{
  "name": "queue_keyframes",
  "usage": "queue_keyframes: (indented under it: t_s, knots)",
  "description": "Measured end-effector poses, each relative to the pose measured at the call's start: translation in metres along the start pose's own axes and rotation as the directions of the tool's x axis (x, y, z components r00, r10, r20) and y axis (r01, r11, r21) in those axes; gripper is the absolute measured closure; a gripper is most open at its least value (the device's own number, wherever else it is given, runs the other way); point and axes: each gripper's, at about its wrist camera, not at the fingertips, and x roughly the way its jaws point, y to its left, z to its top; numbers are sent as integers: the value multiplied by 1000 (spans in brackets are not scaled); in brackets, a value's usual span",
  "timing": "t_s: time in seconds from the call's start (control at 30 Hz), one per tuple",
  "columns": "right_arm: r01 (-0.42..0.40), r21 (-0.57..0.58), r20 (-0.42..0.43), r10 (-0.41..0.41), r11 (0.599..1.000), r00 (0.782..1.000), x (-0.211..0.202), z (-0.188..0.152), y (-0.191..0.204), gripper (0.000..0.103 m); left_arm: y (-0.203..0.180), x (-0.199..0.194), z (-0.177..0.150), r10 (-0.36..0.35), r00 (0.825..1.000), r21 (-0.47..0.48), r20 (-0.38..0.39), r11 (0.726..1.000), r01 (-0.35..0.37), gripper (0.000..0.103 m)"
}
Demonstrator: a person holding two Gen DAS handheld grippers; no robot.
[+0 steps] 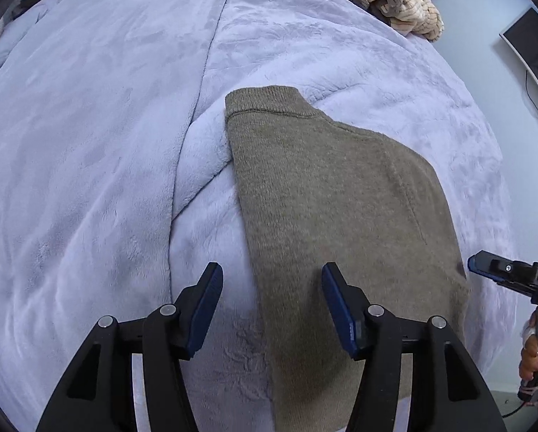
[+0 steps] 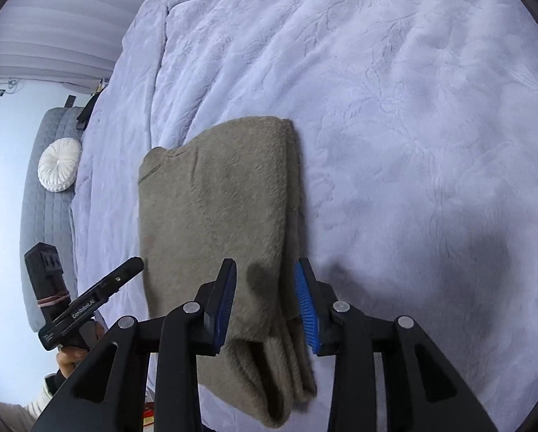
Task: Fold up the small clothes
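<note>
A folded olive-brown knitted sweater [image 1: 333, 198] lies on a pale lilac fleece blanket [image 1: 89, 144], its ribbed collar at the far end. My left gripper [image 1: 272, 273] hovers open over the sweater's near left edge, one finger above the blanket and the other above the knit. In the right wrist view the same sweater [image 2: 215, 198] shows stacked layers along its right fold. My right gripper [image 2: 265, 270] stands open over that folded edge, with the fabric lying below and between its fingers but not pinched. Each gripper also appears at the rim of the other view: right gripper [image 1: 478, 264], left gripper [image 2: 132, 266].
The blanket [image 2: 413, 108] covers a wide bed. A heap of beige striped clothes [image 1: 395, 0] sits at the far edge. A white round cushion [image 2: 59, 164] rests on a grey quilted bench [image 2: 49, 216] beside the bed. A person's hand [image 1: 532, 356] grips the right handle.
</note>
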Motion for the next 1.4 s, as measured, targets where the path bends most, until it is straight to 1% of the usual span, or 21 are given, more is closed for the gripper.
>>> queue_keyframes:
  t_s: [0.07, 0.1, 0.2, 0.27, 0.33, 0.37, 0.4, 0.43, 0.5, 0.6, 0.67, 0.73, 0.77, 0.8, 1.0, 1.17, 1.27, 1.33, 1.4]
  knots:
    - [14, -47, 4, -13, 999, 1000, -6, -13, 16, 72, -4, -2, -9, 1, 1000, 11, -17, 1000, -1, 44]
    - [22, -69, 2, -22, 997, 1000, -9, -18, 22, 78, -6, -1, -13, 3, 1000, 14, -29, 1000, -3, 44]
    - [42, -127, -22, -45, 991, 999, -9, -38, 32, 80, -11, 6, -28, 11, 997, 23, -73, 1000, -10, 43]
    - [83, -156, -50, -92, 984, 994, -2, -50, 31, 81, -12, 9, -34, 21, 997, 28, -75, 999, -19, 43]
    - [125, -165, -66, -138, 978, 988, 9, -54, 28, 83, -10, 13, -37, 14, 996, 6, -83, 1000, -13, 43]
    - [161, -170, -76, -176, 972, 982, 15, -56, 25, 84, -8, 14, -37, 7, 996, -6, -89, 1000, -7, 43]
    - [194, -169, -86, -210, 966, 974, 21, -58, 21, 91, -7, 16, -37, 3, 996, -13, -94, 1000, -5, 43]
    - [205, -158, -97, -222, 966, 970, 25, -60, 16, 94, -7, 17, -38, 6, 995, -13, -95, 1000, -7, 43]
    - [248, -117, -114, -261, 962, 958, 29, -65, 3, 94, -6, 17, -38, 22, 995, -6, -96, 1000, -23, 36]
    - [214, -19, -121, -215, 977, 969, 27, -68, -11, 94, -5, 15, -39, 24, 994, -3, -103, 1000, -24, 35]
    - [213, 12, -119, -210, 977, 970, 25, -69, -14, 94, -5, 15, -39, 18, 993, -8, -113, 1000, -19, 35]
    - [235, -3, -126, -234, 972, 964, 25, -70, -11, 94, -4, 15, -39, 21, 992, -12, -124, 1000, -23, 34]
    - [249, -13, -129, -249, 968, 960, 25, -71, -9, 94, -4, 15, -39, 31, 991, -12, -130, 999, -33, 29]
    - [264, -25, -131, -265, 964, 955, 26, -72, -5, 93, -4, 15, -40, 39, 990, -12, -134, 999, -41, 28]
    - [343, -64, -138, -349, 937, 927, 25, -74, 11, 89, -3, 12, -45, 20, 987, -13, -161, 1000, -23, 28]
    - [376, -73, -161, -383, 924, 910, 30, -73, 19, 88, -6, 8, -48, 34, 983, 18, -181, 999, -31, 28]
    - [379, -87, -179, -388, 921, 904, 31, -71, 24, 88, -9, 5, -52, 46, 981, 18, -189, 999, -43, 28]
    - [370, -93, -186, -381, 924, 906, 38, -65, 35, 88, -10, 2, -53, 55, 980, 12, -190, 999, -53, 28]
    - [351, -105, -197, -365, 931, 910, 30, -64, 37, 87, -13, -2, -55, 74, 981, 8, -181, 997, -74, 28]
